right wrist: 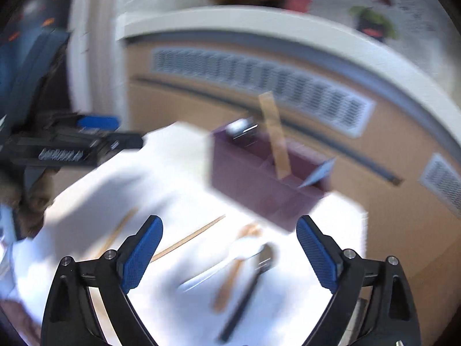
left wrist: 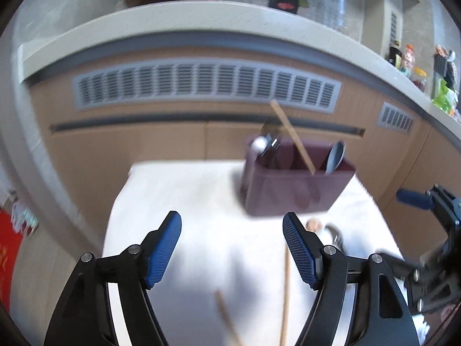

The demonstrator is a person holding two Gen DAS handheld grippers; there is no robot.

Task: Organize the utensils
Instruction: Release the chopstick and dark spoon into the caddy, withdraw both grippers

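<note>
A dark maroon utensil holder [left wrist: 294, 184] stands on the white table [left wrist: 196, 201]. It holds a wooden chopstick [left wrist: 292, 135], a grey spoon [left wrist: 335, 155] and a shiny metal utensil [left wrist: 263, 144]. The holder also shows in the right wrist view [right wrist: 259, 178]. Loose on the table lie two chopsticks [right wrist: 187, 238], a wooden spoon [right wrist: 230, 276] and a black-handled spoon [right wrist: 247, 291]. My left gripper [left wrist: 232, 248] is open and empty above the table, with chopsticks [left wrist: 285, 294] below it. My right gripper [right wrist: 229, 250] is open and empty above the loose spoons.
A wooden cabinet front with grey vent grilles [left wrist: 204, 83] and a pale countertop [left wrist: 173, 20] stand behind the table. Bottles and packets [left wrist: 412, 63] sit on the counter at the right. The other gripper shows at the left of the right wrist view [right wrist: 72, 141].
</note>
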